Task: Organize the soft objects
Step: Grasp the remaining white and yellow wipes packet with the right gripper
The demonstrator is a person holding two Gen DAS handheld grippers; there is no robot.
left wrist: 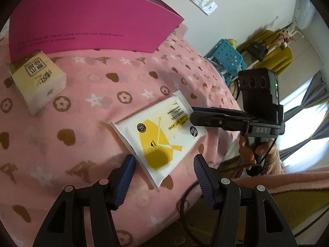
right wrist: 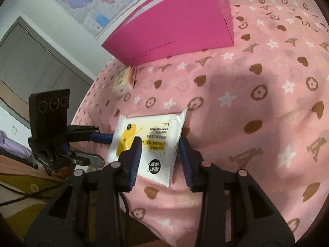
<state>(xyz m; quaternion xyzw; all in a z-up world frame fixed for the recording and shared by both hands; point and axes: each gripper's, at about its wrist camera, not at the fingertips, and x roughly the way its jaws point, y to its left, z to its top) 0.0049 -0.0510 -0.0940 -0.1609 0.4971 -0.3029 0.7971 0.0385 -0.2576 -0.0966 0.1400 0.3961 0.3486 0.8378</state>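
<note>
A white and yellow wet wipes pack (left wrist: 158,131) lies flat on the pink patterned bed cover (left wrist: 92,107); it also shows in the right wrist view (right wrist: 148,142). My left gripper (left wrist: 164,177) is open, its jaws astride the pack's near corner. My right gripper (right wrist: 160,160) is open with its jaws on either side of the pack's end; it also shows in the left wrist view (left wrist: 195,117). A cream tissue pack (left wrist: 39,82) lies at the far left, small in the right wrist view (right wrist: 123,81).
A large magenta box (left wrist: 82,24) stands at the back of the bed, also in the right wrist view (right wrist: 174,24). A blue perforated basket (left wrist: 228,59) and a rack are beyond the bed's edge. A wall map (right wrist: 92,0) hangs behind.
</note>
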